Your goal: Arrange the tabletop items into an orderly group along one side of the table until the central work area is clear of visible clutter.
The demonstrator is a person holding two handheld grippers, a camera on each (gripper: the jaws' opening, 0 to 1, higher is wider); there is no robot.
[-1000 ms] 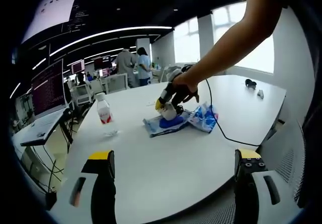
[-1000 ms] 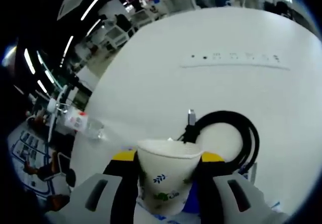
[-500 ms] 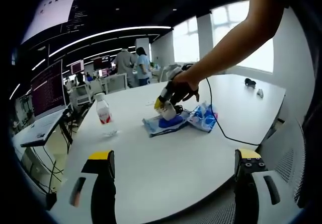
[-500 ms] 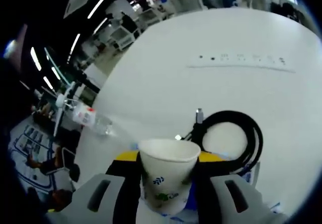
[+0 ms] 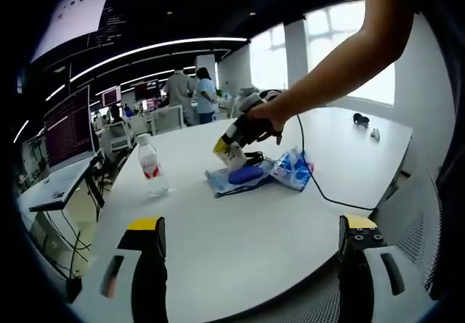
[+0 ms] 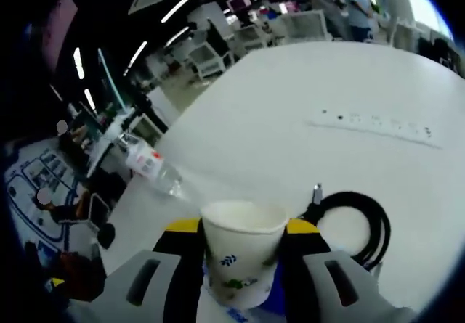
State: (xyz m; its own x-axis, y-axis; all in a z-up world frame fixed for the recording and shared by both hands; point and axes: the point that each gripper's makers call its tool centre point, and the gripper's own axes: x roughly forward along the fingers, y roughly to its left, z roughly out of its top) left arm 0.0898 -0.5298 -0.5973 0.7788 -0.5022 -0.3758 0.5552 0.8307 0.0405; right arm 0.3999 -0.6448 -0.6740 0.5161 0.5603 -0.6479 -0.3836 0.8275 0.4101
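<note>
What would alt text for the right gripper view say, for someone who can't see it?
A hand-held gripper clamps a white paper cup with a leaf print between its yellow-tipped jaws, above a white table. Beyond the cup lie a coiled black cable and a clear water bottle with a red label.

You are in an open-plan office or lab. The long white worktop (image 5: pixel 240 229) in front of you is a meeting-style one, with a strip of sockets (image 6: pixel 378 122) set into its surface. Behind it stand rows of desks with white mesh office chairs (image 5: pixel 168 118) and several lit monitors (image 5: pixel 69 125), one close at your left showing dark text screens. Long strip lights (image 5: pixel 145 51) run across a dark ceiling, and a big projected screen (image 5: pixel 83 11) of text hangs high up. Tall windows (image 5: pixel 272 58) brighten the far wall. Two people (image 5: pixel 190 91) stand talking among the desks.
</note>
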